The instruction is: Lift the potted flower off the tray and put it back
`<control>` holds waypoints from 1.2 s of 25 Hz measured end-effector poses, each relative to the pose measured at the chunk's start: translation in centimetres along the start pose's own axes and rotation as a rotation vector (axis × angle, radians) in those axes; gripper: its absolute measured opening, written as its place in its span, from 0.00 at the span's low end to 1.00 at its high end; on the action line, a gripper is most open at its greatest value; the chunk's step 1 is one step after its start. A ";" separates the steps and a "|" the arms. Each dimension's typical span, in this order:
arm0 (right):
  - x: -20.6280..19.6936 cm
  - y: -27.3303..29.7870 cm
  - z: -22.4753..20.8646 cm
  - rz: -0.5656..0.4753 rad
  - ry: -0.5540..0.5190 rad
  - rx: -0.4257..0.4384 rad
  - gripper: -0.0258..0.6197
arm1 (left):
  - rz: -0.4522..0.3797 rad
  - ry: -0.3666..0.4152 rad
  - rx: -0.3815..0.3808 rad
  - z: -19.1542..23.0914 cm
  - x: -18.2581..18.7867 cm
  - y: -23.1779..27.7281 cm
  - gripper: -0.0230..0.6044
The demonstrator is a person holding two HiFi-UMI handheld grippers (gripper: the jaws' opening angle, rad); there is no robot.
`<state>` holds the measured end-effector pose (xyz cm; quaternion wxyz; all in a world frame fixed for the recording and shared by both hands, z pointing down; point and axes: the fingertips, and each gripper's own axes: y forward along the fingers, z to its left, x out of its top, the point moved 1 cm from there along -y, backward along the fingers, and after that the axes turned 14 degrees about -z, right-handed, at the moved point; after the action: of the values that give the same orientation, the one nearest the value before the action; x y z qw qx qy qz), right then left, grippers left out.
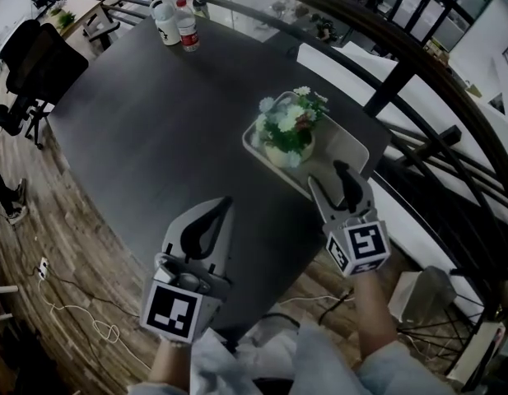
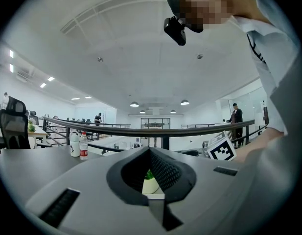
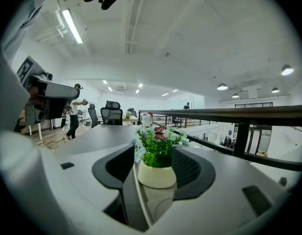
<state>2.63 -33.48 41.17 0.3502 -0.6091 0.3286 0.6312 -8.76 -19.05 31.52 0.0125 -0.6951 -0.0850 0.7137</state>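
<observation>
1. Two grippers sit low in the head view, above the near edge of the dark table (image 1: 155, 113).
2. Left gripper (image 1: 227, 201), lower left, has its fingertips closed together with nothing between them.
3. Right gripper (image 1: 326, 174), lower right, has its fingers spread apart and empty, tips at the tray's near rim.
4. Potted flower (image 1: 288, 134) stands upright on the white tray (image 1: 348, 142), right of centre, just beyond the right gripper and untouched.
5. Two bottles (image 1: 175, 25) stand at the upper left, well apart from the tray.
</observation>
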 end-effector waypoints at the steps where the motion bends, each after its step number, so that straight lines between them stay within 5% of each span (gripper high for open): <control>1: -0.4 0.4 -0.1 0.006 -0.002 0.006 0.39 | 0.003 -0.001 0.004 0.1 -0.2 0.1 0.03; 12: -3.8 3.5 -0.8 0.049 -0.006 0.042 0.51 | 0.042 0.042 0.045 1.6 -1.6 0.8 0.03; 30: -7.3 8.1 -1.1 0.084 0.026 0.074 0.55 | 0.068 0.011 0.073 2.9 -3.8 1.3 0.03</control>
<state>-3.49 -39.06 48.30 0.3415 -0.5894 0.3815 0.6248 -11.41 -21.12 35.12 0.0143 -0.7005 -0.0352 0.7126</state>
